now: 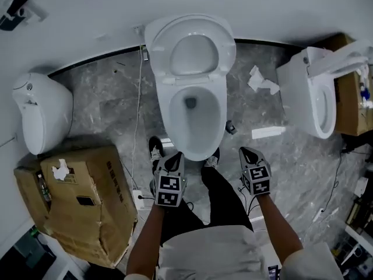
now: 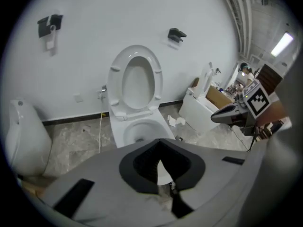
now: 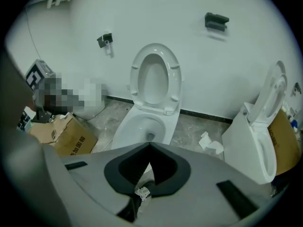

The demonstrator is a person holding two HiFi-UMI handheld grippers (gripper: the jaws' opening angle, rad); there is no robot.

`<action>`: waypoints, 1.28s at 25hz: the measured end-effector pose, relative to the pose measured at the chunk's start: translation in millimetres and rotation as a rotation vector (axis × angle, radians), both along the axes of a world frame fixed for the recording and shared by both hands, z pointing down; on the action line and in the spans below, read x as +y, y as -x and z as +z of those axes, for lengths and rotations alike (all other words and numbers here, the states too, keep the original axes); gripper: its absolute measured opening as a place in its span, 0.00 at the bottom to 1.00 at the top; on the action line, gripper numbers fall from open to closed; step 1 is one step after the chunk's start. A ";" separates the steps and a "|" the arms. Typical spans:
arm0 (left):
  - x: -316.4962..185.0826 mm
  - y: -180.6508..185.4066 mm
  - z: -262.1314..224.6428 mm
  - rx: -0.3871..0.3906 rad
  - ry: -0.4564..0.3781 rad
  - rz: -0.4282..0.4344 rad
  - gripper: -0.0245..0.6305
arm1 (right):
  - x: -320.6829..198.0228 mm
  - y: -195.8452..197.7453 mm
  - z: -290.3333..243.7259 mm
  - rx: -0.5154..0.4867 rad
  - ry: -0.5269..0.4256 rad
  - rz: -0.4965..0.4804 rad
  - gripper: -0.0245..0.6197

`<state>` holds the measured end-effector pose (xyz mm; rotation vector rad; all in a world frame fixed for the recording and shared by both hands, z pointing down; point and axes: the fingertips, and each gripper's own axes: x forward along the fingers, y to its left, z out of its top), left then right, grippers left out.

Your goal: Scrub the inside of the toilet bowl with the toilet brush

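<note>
The white toilet (image 1: 170, 118) stands against the wall with its seat and lid (image 1: 192, 48) raised, and the bowl has a little water at the drain. No toilet brush shows in any view. My left gripper (image 1: 173, 156) hangs just before the bowl's front left rim, shut with nothing in it. My right gripper (image 1: 247, 152) is to the right of the bowl's front, also shut and empty. In the left gripper view the jaw tips (image 2: 160, 140) meet below the bowl (image 2: 128, 129). In the right gripper view the tips (image 3: 149, 144) meet under the bowl (image 3: 137, 122).
A second toilet (image 1: 303, 92) stands at the right, a white fixture (image 1: 41, 112) at the left. A cardboard box (image 1: 76, 203) sits left of my legs. Crumpled paper (image 1: 259, 80) and a cable (image 1: 138, 98) lie on the marble floor. My shoes (image 1: 155, 147) flank the bowl's front.
</note>
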<state>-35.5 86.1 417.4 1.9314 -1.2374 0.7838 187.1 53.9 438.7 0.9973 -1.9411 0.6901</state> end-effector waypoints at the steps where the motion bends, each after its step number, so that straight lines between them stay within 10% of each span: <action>1: -1.8 1.7 11.6 0.014 0.003 -0.033 0.07 | -9.1 0.3 15.4 0.000 0.012 0.000 0.06; 14: -24.9 16.8 153.2 0.006 0.035 -0.187 0.07 | -47.2 21.9 166.5 0.025 0.109 -0.064 0.10; 18: -29.0 -2.9 163.5 0.098 0.044 -0.260 0.07 | -52.5 -7.8 206.0 0.140 0.185 -0.064 0.41; 32: 0.9 -19.3 194.2 0.138 0.045 -0.380 0.07 | -63.4 -39.0 345.2 0.387 0.299 -0.152 0.41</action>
